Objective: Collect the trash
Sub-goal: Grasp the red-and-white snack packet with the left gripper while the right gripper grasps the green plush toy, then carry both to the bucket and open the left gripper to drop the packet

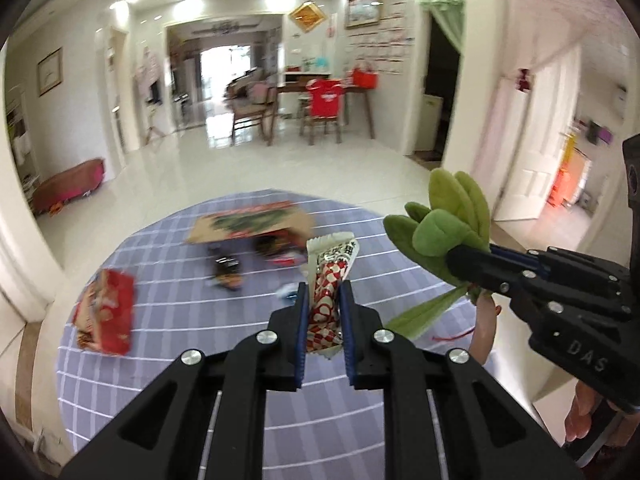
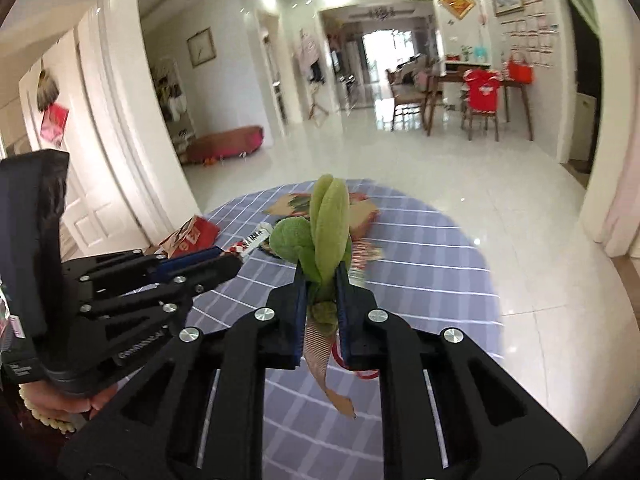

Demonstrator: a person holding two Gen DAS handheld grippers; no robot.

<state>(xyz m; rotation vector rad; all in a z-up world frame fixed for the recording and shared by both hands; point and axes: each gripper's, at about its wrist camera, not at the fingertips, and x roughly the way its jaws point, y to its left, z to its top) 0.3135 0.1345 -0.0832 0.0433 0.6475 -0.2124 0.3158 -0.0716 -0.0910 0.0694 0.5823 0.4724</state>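
Observation:
My left gripper is shut on a red-and-white snack wrapper and holds it above a round table with a lilac checked cloth. My right gripper is shut on a green plush leafy toy with a ribbon hanging below it; it also shows in the left wrist view, held to the right of the wrapper. The left gripper shows at the left of the right wrist view with the wrapper's end sticking out.
On the cloth lie a red snack bag, a flat paper bag with dark wrappers by it. Behind is a tiled floor, a dining table with chairs, and doorways on both sides.

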